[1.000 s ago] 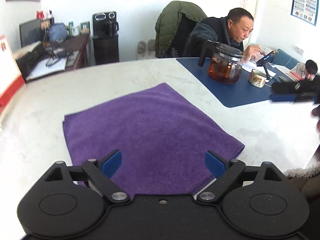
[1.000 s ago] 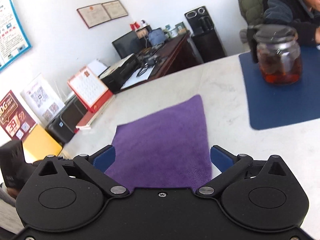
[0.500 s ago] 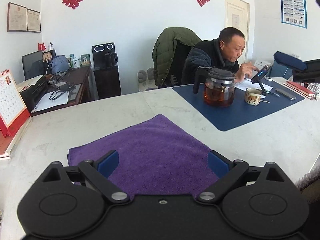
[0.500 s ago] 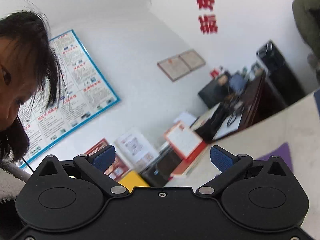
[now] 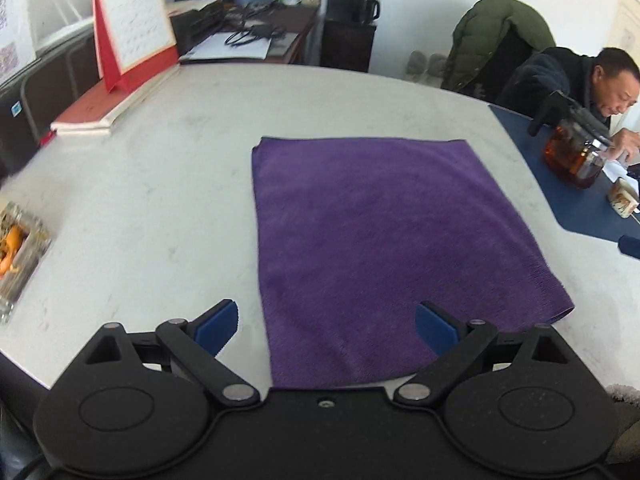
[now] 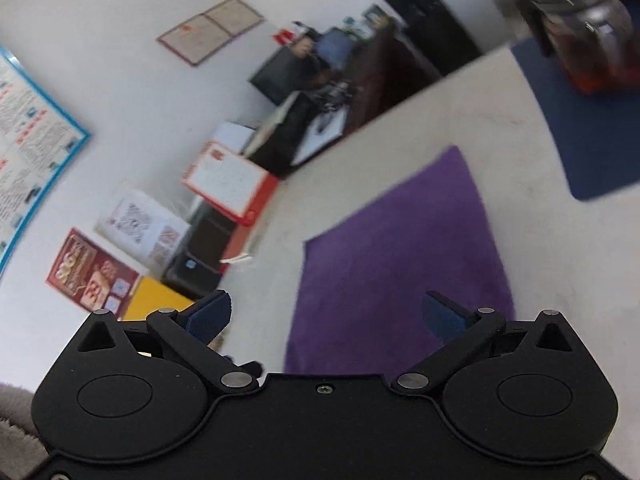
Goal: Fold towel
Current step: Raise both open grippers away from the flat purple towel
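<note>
A purple towel (image 5: 376,236) lies flat on the white table (image 5: 160,184), spread out in one layer. My left gripper (image 5: 328,328) is open and empty, above the towel's near left corner. The towel also shows in the right wrist view (image 6: 404,256). My right gripper (image 6: 328,318) is open and empty, tilted, above the towel's near edge. Neither gripper touches the towel.
A red desk calendar (image 5: 132,28) on books stands at the far left. A glass ashtray (image 5: 16,248) sits at the left edge. A blue mat (image 5: 580,184) with a glass teapot (image 5: 576,156) and a cup lies at the right, where a man (image 5: 592,80) sits.
Both grippers swung back down towards the table. The left view turned left and now looks down on the towel. The right view dropped from the wall to the towel.
</note>
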Demonstrator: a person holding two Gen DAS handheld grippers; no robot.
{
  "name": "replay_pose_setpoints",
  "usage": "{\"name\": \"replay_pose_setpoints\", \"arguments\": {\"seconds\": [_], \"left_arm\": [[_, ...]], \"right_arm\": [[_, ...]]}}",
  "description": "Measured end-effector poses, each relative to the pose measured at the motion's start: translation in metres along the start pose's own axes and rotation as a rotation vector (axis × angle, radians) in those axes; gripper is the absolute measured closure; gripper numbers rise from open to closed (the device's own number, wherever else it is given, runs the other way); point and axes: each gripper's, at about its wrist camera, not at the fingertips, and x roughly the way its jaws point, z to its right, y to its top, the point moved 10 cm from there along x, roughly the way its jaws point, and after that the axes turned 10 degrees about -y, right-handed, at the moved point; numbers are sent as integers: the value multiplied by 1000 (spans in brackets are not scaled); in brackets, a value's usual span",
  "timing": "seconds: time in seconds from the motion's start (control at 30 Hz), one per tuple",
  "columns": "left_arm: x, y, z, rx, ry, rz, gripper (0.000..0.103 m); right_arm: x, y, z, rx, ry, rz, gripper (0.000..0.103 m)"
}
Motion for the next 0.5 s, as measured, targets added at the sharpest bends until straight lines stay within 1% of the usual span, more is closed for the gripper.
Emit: {"name": "replay_pose_setpoints", "arguments": {"seconds": [0.07,0.1,0.13,0.17,0.2,0.23,0.27,0.3,0.33,0.37,0.47,0.5], "left_arm": [[2,-9,-2,-18,-15,-30,8],[3,-12,-3,-24,-21,-42,8],[7,-15,-3,-34,-32,-62,8],[9,-16,-5,-41,-42,-74,8],[11,-16,-6,-44,-49,-76,8],[13,-15,-7,-48,-57,-77,8],[16,-14,-10,-54,-69,-77,8],[19,-13,-11,-57,-76,-80,8],[22,-13,-13,-67,-88,-91,8],[26,-12,-15,-76,-98,-101,8],[34,-9,-19,-76,-116,-116,8],[35,-8,-20,-76,-118,-114,8]], "right_arm": [[-6,14,13,-2,-53,123,0],[-2,17,21,20,-76,126,0],[5,15,29,60,-90,90,0],[16,11,37,111,-101,29,0],[22,7,41,138,-108,-13,0],[24,6,42,148,-114,-25,0],[18,10,37,116,-120,40,0],[8,14,30,77,-128,133,0],[2,17,25,51,-146,208,0],[2,16,22,42,-167,227,0],[32,-9,33,111,-234,-38,0],[38,-15,35,129,-249,-98,0]]}}
